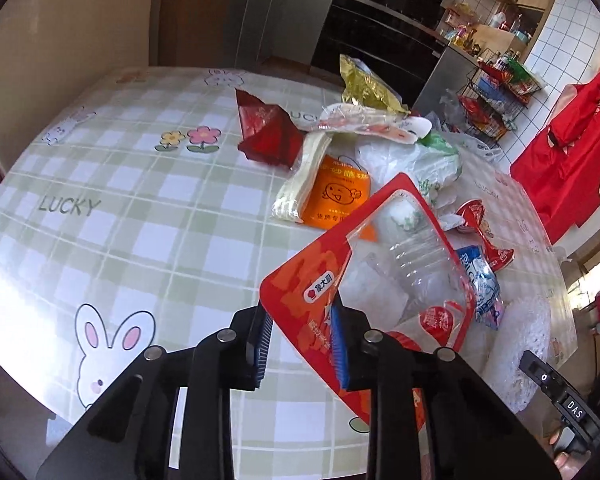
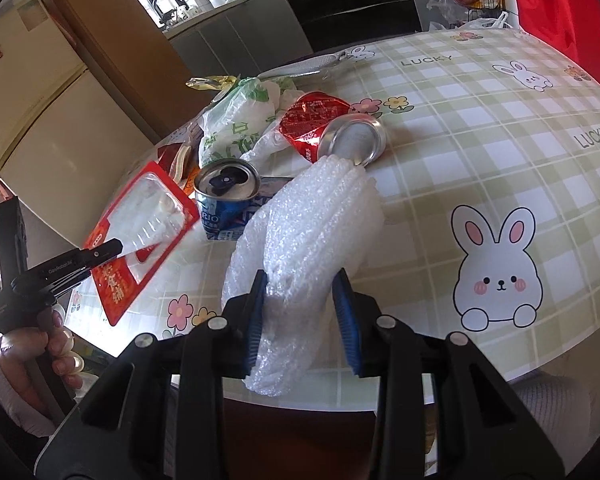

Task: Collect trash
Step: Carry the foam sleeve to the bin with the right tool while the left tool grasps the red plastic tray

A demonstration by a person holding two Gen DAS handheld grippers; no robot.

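The left gripper (image 1: 300, 344) has its jaws clamped on a red packet (image 1: 320, 280) lifted off the table (image 1: 140, 220), while the right gripper (image 2: 302, 320) squeezes bubble wrap (image 2: 308, 232).

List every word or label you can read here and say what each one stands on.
"LUCKY": printed on the checked tablecloth, repeated in several spots.
"RIO": on the blue can.
"DAS": on the black device at the frame's right edge.
Chinese print on the red packet, orange bag and red crushed can: too small or distorted to read reliably.
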